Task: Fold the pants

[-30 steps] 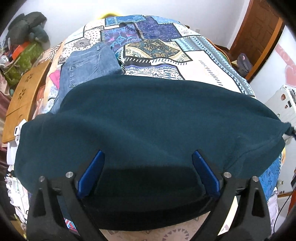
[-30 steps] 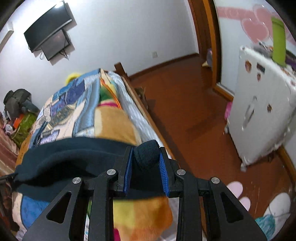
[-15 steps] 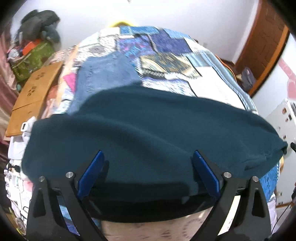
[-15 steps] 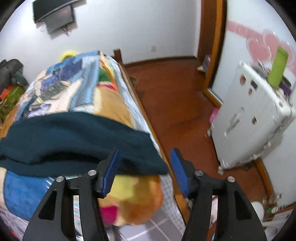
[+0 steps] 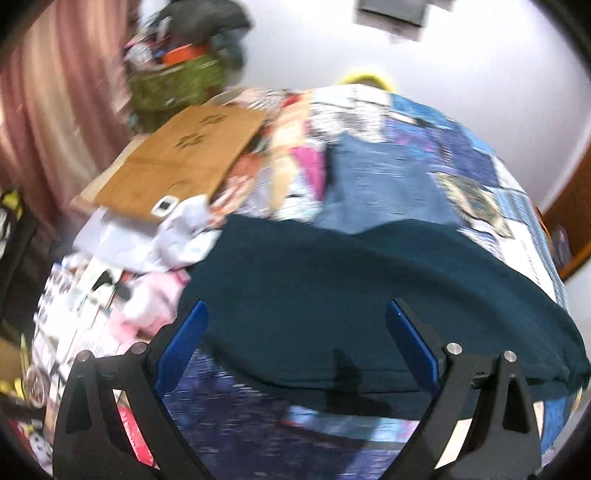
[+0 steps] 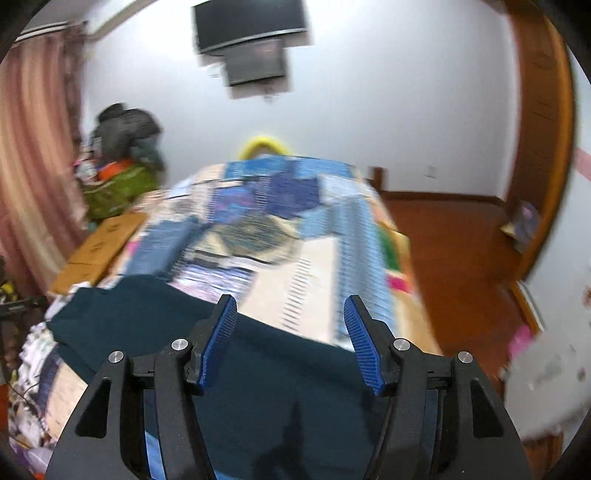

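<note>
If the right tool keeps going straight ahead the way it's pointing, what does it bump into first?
Most likely the dark teal pants lying just ahead of the open right tool, then the patchwork quilt beyond. The picture is blurry, so depth is uncertain.

Dark teal pants [image 5: 369,295], blue patchwork quilt [image 6: 280,195], faded blue jeans [image 5: 384,188].

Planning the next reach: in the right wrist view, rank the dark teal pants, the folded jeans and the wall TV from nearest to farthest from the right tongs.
1. Dark teal pants: directly under the open right tongs, spreading left.
2. Folded jeans: farther up the bed, left of centre.
3. Wall TV: high on the far wall, beyond the bed.
</note>
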Demonstrator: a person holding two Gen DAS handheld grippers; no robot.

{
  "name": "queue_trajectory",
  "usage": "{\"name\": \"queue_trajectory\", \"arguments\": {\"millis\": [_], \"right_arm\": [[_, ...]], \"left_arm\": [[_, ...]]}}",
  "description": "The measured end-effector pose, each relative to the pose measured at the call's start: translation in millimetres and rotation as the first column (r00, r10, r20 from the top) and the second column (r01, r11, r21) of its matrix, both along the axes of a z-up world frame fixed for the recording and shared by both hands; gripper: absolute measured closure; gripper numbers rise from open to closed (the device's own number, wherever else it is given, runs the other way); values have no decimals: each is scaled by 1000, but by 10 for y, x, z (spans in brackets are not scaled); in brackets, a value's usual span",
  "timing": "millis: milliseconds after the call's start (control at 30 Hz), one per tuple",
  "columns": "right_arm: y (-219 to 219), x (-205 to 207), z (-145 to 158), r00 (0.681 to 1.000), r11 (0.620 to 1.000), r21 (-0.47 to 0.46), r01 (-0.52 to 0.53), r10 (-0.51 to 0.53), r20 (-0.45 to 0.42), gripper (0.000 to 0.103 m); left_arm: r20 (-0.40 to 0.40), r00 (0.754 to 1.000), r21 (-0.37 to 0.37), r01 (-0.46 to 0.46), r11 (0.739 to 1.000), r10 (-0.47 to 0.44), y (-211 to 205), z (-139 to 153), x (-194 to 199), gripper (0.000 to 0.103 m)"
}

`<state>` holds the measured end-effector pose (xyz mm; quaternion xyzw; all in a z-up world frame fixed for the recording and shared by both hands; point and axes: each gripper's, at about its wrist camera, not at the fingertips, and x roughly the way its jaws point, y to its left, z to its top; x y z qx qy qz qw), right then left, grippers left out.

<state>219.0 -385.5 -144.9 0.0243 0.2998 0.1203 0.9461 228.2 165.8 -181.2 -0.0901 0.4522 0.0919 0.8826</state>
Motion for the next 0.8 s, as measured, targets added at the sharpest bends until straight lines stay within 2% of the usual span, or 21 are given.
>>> {"name": "queue_trajectory", "arguments": {"millis": [133,267,533,600,667,700,767,800], "right_arm": [[570,359,-55,990,990,-15,-141,141,-19,46],[1066,628,-112,968,967,-51,-248,246,-51,46],[2015,1251,-359,899,903,-72,-423,408,-158,46],[2187,1381,-429,883,893,-48,-448,433,-181,46],[2384,1530,-537,862,881,-23,-473,457,-219,46],[2482,1595,-594,854,877,-19,-481,463,-237,46],[2687,1716,-739,828,860,-20,-510,484,-284,46],[2804,1770,-833,812,849,-26,-528,496,-307,46]], "left_arm": [[-42,995,-39,-87,995,86,426,-192,-17,6],[-97,987,-88,-139,986,130,724,-464,42,6],[-165,981,-228,-134,964,97,819,-920,193,6],[-173,980,-265,-146,953,102,800,-996,231,9],[-173,977,-262,-166,951,123,792,-1035,263,16],[-167,977,-237,-171,956,133,776,-1036,275,20],[-150,978,-186,-172,967,145,757,-995,274,37],[-136,980,-157,-166,974,145,744,-971,267,42]]}}
